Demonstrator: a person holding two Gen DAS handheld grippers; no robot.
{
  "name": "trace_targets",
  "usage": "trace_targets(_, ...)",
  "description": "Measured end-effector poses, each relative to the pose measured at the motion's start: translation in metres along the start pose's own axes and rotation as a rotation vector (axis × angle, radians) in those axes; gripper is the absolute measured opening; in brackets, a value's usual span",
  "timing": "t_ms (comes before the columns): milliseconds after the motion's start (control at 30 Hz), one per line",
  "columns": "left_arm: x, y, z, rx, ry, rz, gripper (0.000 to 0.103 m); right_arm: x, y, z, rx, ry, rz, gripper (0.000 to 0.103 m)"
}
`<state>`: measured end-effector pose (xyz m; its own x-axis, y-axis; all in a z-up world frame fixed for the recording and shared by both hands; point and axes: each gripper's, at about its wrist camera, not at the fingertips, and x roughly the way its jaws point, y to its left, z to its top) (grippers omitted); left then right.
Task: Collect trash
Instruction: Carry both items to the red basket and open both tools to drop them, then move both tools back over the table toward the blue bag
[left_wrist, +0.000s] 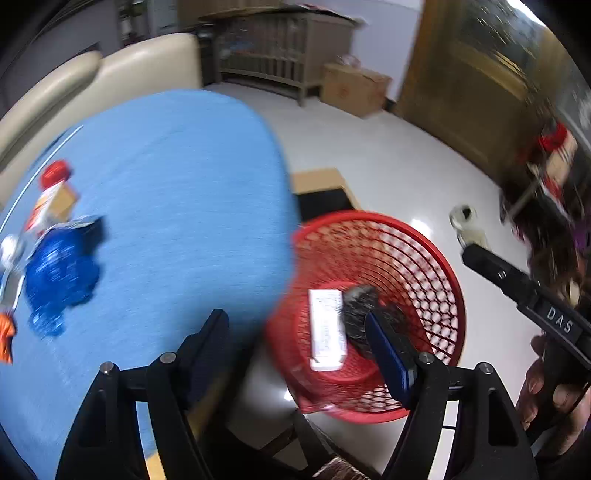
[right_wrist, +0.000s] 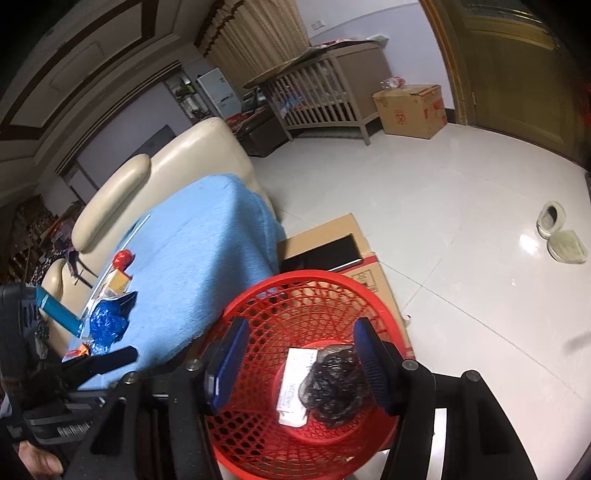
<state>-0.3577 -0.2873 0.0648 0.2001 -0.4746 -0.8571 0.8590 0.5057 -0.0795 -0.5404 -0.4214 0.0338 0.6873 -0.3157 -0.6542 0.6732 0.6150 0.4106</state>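
A red mesh basket (left_wrist: 436, 266) (right_wrist: 258, 306) stands on the floor beside the blue-covered table (left_wrist: 177, 177) (right_wrist: 207, 236). Inside lie a white carton (left_wrist: 327, 328) (right_wrist: 295, 384) and a crumpled black bag (left_wrist: 360, 306) (right_wrist: 334, 384). My right gripper (right_wrist: 299, 350) is open and empty above the basket. My left gripper (left_wrist: 299, 332) is open and empty, over the table edge and basket. On the table lie a crumpled blue wrapper (left_wrist: 59, 273) (right_wrist: 107, 325), a red-capped bottle (left_wrist: 51, 192) (right_wrist: 120, 271), and an orange wrapper (left_wrist: 6, 336) (right_wrist: 79, 350).
A flat cardboard box (left_wrist: 321, 184) (right_wrist: 332, 240) lies on the floor behind the basket. A cream sofa (left_wrist: 110, 74) (right_wrist: 166, 166) stands behind the table. A crib (right_wrist: 325, 99), another carton (right_wrist: 410, 107) and slippers (right_wrist: 557, 232) are across the white floor.
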Motion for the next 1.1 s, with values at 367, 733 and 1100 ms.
trace_targets(367, -0.043, 0.124, -0.043, -0.319, -0.118, 0.092, 0.077, 0.011, 0.078, -0.008, -0.152, 0.05, 0.085, 0.063)
trace_targets(733, -0.067, 0.229, -0.106, -0.587, -0.174, 0.169, 0.078, 0.039, 0.189, -0.032, -0.394, 0.157, 0.195, 0.063)
trace_targets(1100, -0.075, 0.289, -0.139, -0.707, -0.207, 0.208, 0.078, 0.094, 0.291, -0.036, -0.504, 0.238, 0.281, 0.063)
